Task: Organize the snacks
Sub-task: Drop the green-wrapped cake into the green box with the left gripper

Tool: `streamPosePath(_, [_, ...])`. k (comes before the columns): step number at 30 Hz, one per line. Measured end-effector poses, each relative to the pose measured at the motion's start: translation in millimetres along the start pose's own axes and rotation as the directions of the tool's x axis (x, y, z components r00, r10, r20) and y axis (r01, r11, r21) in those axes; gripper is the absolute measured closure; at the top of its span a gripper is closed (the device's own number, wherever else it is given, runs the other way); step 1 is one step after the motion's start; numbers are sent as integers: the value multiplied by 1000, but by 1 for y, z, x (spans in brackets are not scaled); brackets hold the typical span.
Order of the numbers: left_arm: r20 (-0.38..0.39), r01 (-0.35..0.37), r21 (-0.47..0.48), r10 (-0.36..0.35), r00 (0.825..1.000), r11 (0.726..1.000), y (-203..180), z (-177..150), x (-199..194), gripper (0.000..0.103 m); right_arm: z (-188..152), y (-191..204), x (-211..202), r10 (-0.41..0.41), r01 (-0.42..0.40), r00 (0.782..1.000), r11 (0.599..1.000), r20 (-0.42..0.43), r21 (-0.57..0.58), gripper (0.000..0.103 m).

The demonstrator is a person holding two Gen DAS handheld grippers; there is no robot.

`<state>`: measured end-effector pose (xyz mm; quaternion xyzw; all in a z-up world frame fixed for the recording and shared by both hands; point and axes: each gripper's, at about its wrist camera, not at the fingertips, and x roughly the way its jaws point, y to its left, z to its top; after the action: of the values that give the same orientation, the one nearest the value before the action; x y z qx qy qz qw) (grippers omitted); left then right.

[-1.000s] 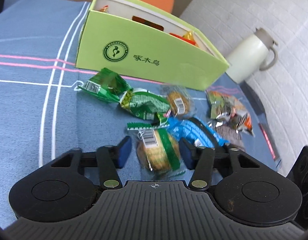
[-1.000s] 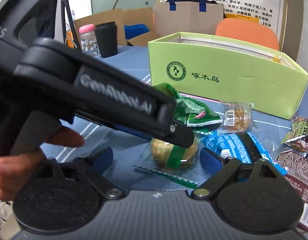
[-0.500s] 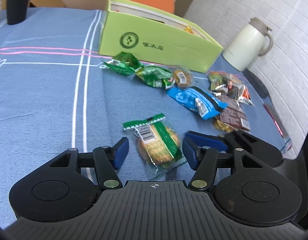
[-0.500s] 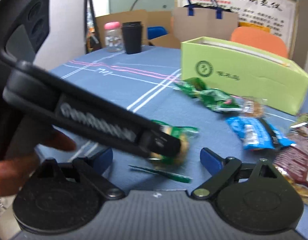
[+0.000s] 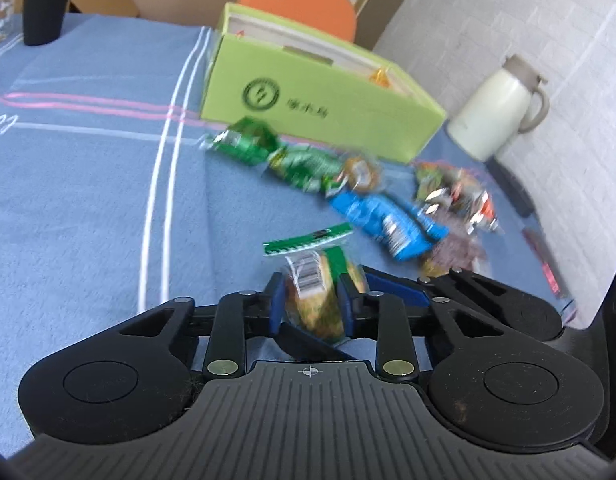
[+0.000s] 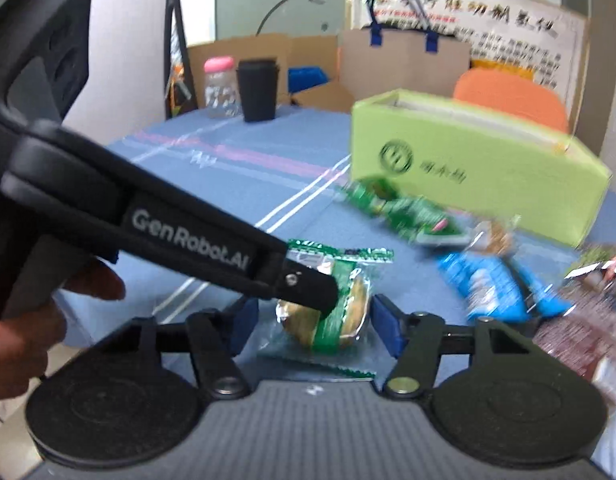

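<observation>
Clamping one wrapped cake (image 5: pixel 314 296), the left gripper (image 5: pixel 311 300) has barely started; the right gripper (image 6: pixel 314 320) gapes, several packets (image 5: pixel 384 216) outside the box (image 5: pixel 308 108).

A lime-green box (image 5: pixel 308 108) with a dark green round logo sits on the blue desk cloth (image 5: pixel 87 184) striped white and pink — nearby, green wrappers (image 5: pixel 267 152), a bright blue packet (image 5: pixel 384 216), a cream jug (image 5: pixel 496 112).

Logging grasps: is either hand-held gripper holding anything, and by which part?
The left hand-held gripper pinches the green-banded cookie packet across its middle; the right hand-held gripper is open, holding nothing.
</observation>
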<state>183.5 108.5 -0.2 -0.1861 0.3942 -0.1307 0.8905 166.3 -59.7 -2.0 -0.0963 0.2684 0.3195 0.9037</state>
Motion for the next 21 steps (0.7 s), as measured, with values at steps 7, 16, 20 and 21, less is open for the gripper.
streamPosePath(7, [66,16,41,-19,998,999,-23,47,12,100,37,-33,8,-57,56,996,998,64,14,36])
streamPosePath(16, [237,8,101,-32,971,995,-42,159,25,101,128,-92,66,-42,46,989,999,143,-29,26])
streamPosePath(20, [214,-33,81,15,977,996,-34,200,59,100,156,-122,112,20,-22,997,999,76,23,26])
streamPosePath(21, [200,-34,55,22,980,998,-26,208,67,95,161,-127,121,25,-28,997,999,70,32,25])
